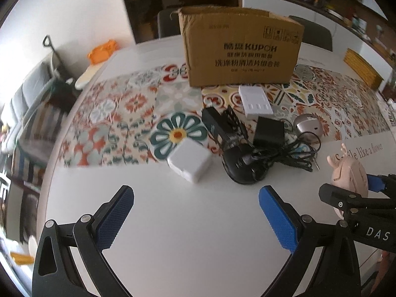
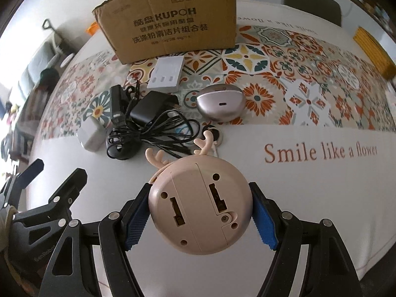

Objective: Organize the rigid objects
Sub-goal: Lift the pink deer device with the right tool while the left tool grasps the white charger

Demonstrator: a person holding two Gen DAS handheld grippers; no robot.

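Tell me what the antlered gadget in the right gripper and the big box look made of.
Antlered gadget: likely moulded matte beige plastic, given the seam lines, screw holes and slots on its back. Box: brown corrugated cardboard, with dull printed faces, creases and a ragged flap edge.

dark chair (image 2: 312, 2) | orange bag (image 1: 102, 51) | yellow mat (image 2: 375, 50)
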